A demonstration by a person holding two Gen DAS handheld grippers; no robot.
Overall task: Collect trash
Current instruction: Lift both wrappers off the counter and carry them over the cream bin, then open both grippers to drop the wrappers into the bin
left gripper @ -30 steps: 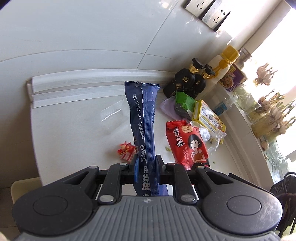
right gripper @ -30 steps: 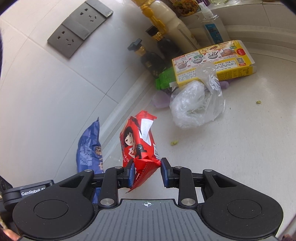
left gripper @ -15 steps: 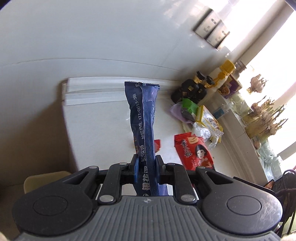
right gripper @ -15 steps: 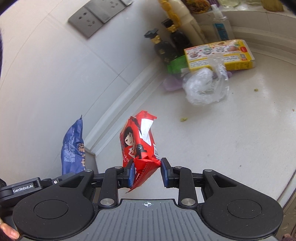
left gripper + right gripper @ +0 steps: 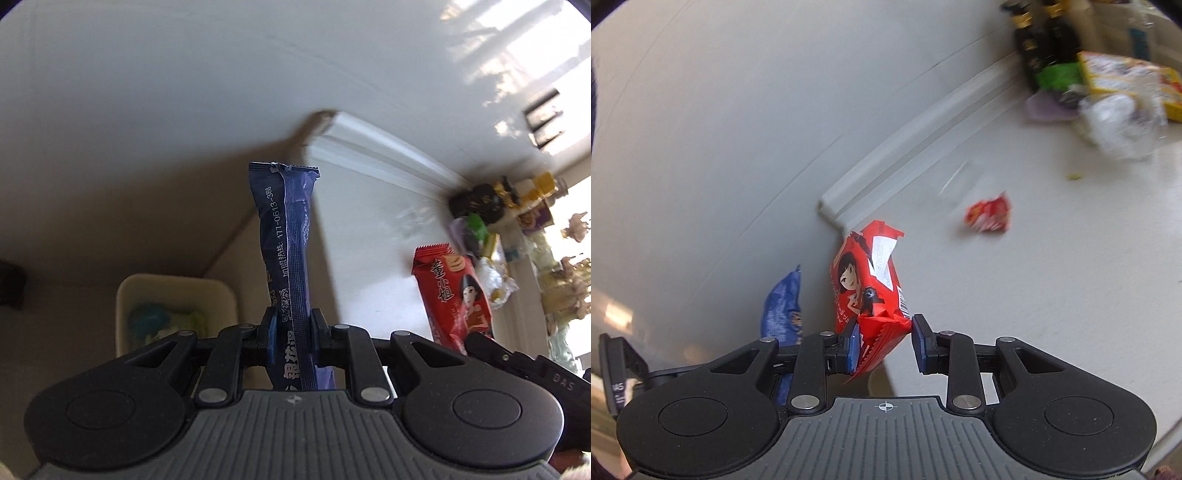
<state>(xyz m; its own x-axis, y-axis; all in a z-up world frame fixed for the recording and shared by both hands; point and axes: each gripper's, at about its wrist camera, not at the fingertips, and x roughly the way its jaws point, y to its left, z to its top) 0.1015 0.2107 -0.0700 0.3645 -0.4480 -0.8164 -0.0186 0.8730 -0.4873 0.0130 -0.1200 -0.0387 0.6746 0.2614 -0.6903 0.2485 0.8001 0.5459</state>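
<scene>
Holding one wrapper in each gripper, I read this as the carry to the bin. Nearest to me, the left gripper (image 5: 291,341) has its fingers clamped on the lower part of a long blue snack wrapper (image 5: 286,236), which stands stiffly up from the pads; gripping it low keeps the free end clear of the fingers, so I judge it should drop cleanly on release. The right gripper (image 5: 884,341) has its fingers partly drawn in around the crimped bottom seam of a red snack wrapper (image 5: 866,284). The left pad presses the foil; on the right side I see a gap, so the hold looks lopsided to me and could slip.

I take the pale waste bin (image 5: 218,291) as my landmark. It sits on the floor below the surface (image 5: 373,229), just beyond the left fingers and to their left, with blue and green rubbish already inside. The blue wrapper hangs just right of the bin's rim, not yet over its mouth. The red wrapper is farther right, at the end of the surface nearest the bin.

Farther from the bin, a small crumpled red wrapper (image 5: 988,214) lies alone on the surface. Farthest away, a crumpled clear plastic bag (image 5: 1119,122), a yellow box (image 5: 1126,74) and dark bottles (image 5: 1045,40) crowd the wall.
</scene>
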